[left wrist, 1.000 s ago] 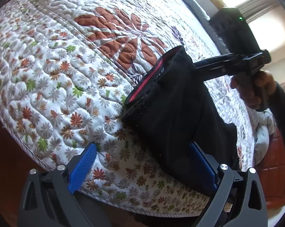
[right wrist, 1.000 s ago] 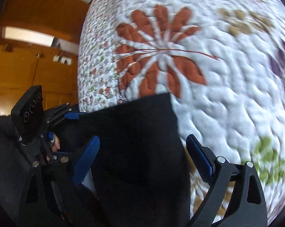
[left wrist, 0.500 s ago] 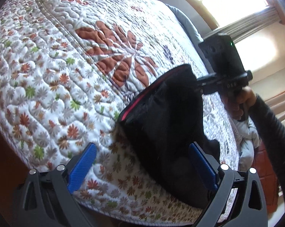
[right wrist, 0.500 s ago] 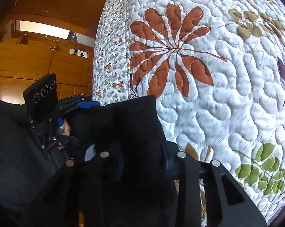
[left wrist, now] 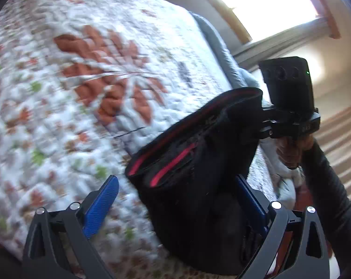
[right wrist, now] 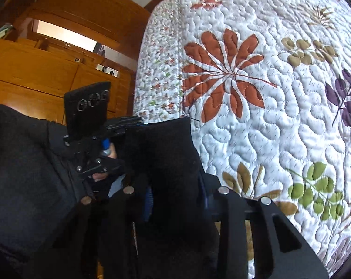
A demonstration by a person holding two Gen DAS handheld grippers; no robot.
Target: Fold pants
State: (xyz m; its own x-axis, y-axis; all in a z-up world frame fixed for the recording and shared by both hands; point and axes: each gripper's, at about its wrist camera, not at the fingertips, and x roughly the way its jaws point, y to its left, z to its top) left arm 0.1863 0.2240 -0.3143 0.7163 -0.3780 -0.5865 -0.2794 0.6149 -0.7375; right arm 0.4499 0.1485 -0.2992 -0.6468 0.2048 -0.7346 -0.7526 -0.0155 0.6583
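The black pants (left wrist: 198,174) with red stripes hang bunched above the flowered quilt (left wrist: 82,93). My right gripper (right wrist: 175,186) is shut on a thick fold of the pants (right wrist: 166,153), which hides its blue pads almost fully. In the left wrist view the right gripper (left wrist: 266,121) holds the upper right corner of the fabric up. My left gripper (left wrist: 175,181) is open, blue pads wide apart; the pants hang between them, close to the right pad. The left gripper (right wrist: 129,123) shows at the fabric's left edge in the right wrist view.
The quilt (right wrist: 268,139) covers the whole bed. Wooden cabinets (right wrist: 35,74) stand beyond its far edge. A bright window (left wrist: 268,0) and grey bedding (left wrist: 222,46) lie past the bed. A person's hand (left wrist: 291,151) and a dark sleeve (right wrist: 24,174) are close by.
The right gripper closed on the pants and lifted them off the quilt. The red-striped edge rose and bunched. The left gripper stayed open and tilted upward.
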